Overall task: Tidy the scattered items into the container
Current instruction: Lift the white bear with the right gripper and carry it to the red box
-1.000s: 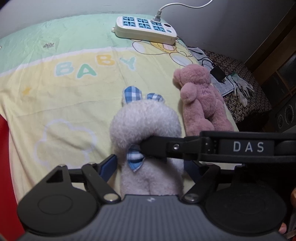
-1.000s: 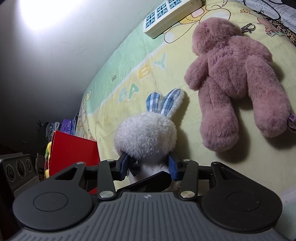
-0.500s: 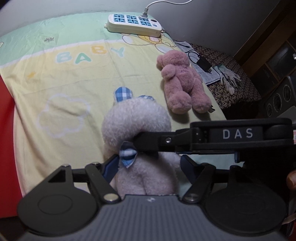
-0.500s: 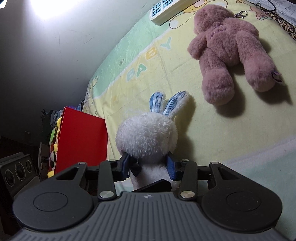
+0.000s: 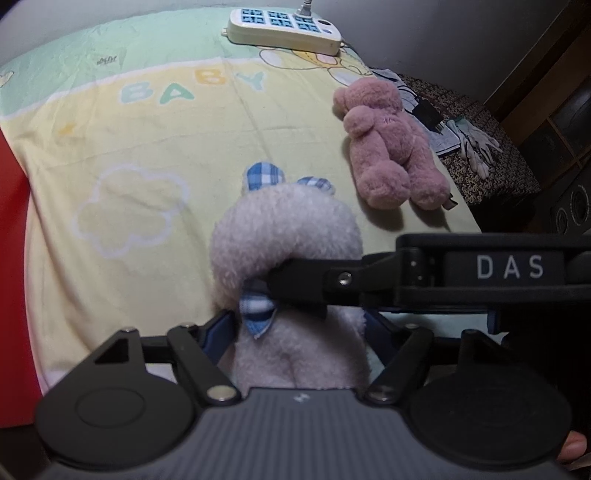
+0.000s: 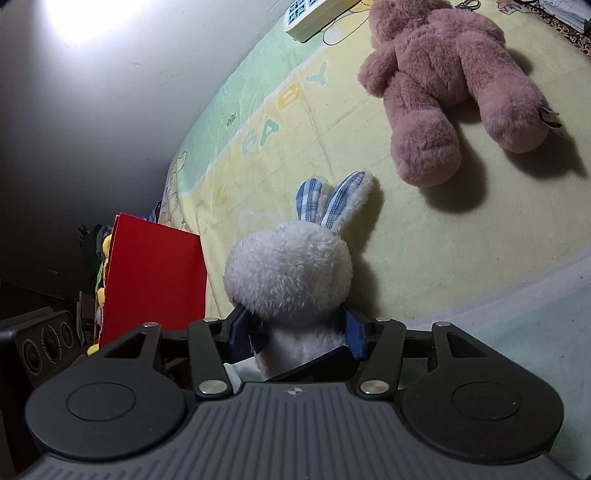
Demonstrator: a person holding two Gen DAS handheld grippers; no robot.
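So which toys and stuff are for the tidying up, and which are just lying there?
For the tidying:
white bunny, held by both grippers
pink teddy bear, lying on the blanket
red box with toys inside

Just lying there:
power strip
white gloves
baby blanket

Face of the fluffy white plush rabbit with blue checked ears (image 6: 288, 273) turned away in both views. Lower body cut off behind the black housing of the left gripper (image 5: 299, 328) and of the right gripper (image 6: 291, 332). Blue pads (image 6: 354, 334) mostly buried in fur. Red box-like container (image 6: 155, 280) cropped at the left view's edge, opening not visible. Yellow shapes behind it too small to identify. White power strip (image 6: 314, 14) clipped by the right view's top border.
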